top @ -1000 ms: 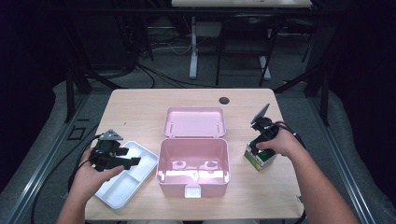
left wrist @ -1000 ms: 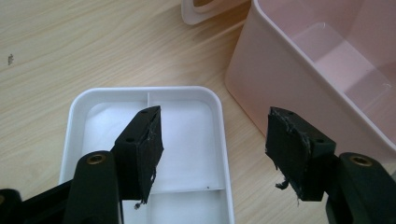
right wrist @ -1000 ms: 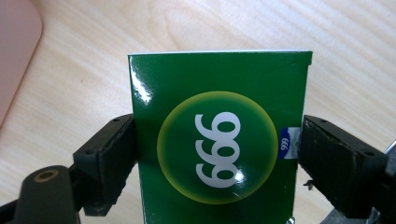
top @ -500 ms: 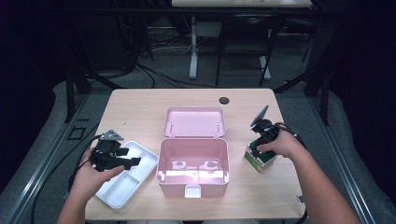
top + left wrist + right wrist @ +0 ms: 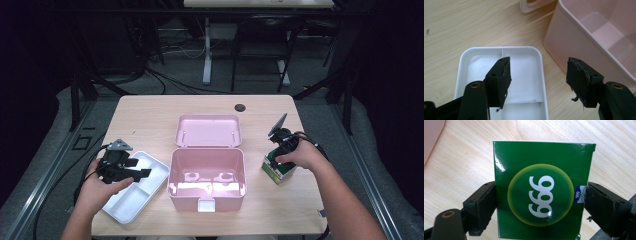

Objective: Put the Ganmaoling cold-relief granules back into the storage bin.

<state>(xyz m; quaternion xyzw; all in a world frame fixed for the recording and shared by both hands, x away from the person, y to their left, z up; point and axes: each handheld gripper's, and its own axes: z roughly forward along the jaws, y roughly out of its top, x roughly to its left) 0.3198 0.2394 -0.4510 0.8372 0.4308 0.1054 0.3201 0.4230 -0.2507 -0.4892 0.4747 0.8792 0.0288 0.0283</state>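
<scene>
Light wood table [image 5: 150, 120]: pink box [image 5: 207, 172], white tray [image 5: 135, 187], green carton [image 5: 277, 170], dark disc [image 5: 240, 107].

I see the green box [image 5: 543, 192] lying on the light wooden bench [image 5: 150, 115], near its right edge and just right of the open pink case [image 5: 207, 176]. Its glossy top face carries a yellow-rimmed green disc with white digits that read 666 or 999, depending on which way is up, and a small blue tag on one edge. In the high view the box [image 5: 278, 173] shows a white side panel. It lies flat, its two sides touching my right claw [image 5: 540, 202].
</scene>
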